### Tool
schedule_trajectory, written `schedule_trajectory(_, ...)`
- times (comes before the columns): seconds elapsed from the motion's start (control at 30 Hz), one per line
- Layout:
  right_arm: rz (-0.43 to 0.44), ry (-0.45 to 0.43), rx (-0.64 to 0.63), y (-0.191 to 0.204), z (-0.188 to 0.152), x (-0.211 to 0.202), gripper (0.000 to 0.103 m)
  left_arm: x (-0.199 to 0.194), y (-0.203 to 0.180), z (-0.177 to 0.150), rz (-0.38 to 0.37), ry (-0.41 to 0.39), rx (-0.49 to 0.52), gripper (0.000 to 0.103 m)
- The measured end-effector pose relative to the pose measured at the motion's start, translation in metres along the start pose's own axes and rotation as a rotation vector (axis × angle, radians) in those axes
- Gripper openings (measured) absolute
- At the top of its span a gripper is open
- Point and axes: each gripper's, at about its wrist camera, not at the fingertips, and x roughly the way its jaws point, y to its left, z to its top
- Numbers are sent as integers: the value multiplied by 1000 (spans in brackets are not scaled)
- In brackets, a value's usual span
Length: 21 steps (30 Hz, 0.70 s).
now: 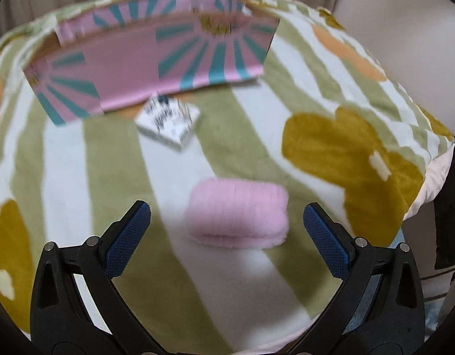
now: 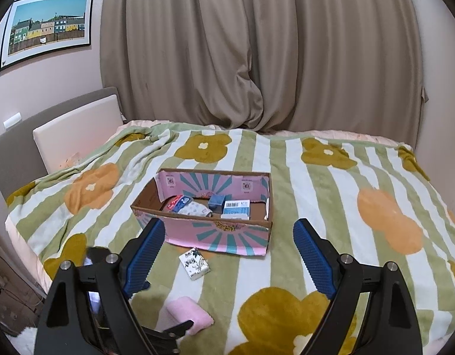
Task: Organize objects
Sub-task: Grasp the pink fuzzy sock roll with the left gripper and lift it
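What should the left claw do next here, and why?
Probably ease forward and close on the pink towel: it lies folded on the blanket just ahead of the open left claw, roughly centred between its fingers, outside the cardboard box that already holds other items.

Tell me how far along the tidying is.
Done: several small packages sit inside the pink box. In hand: nothing; the open left gripper frames the pink towel, and the right gripper is open. Left: the towel and the white packet on the blanket.
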Motion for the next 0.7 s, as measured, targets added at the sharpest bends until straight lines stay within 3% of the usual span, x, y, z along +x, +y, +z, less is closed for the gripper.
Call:
schedule_trajectory(0.33, 12, 47, 13, -11, -11, 15, 86, 23, 7, -6, -70, 39, -42, 101)
schedule_trajectory(0.4, 13, 49, 13, -11, -12, 16, 86, 27, 9, -5, -80, 50, -55, 95)
schedule_trajectory(0.53, 33, 47, 3, -11, -12, 17, 86, 31, 10, -5, -116, 64, -67, 74)
schedule_trajectory(0.7, 41, 50, 3, -10, -14, 20, 86, 26, 11, -4, -119, 48, -74, 59)
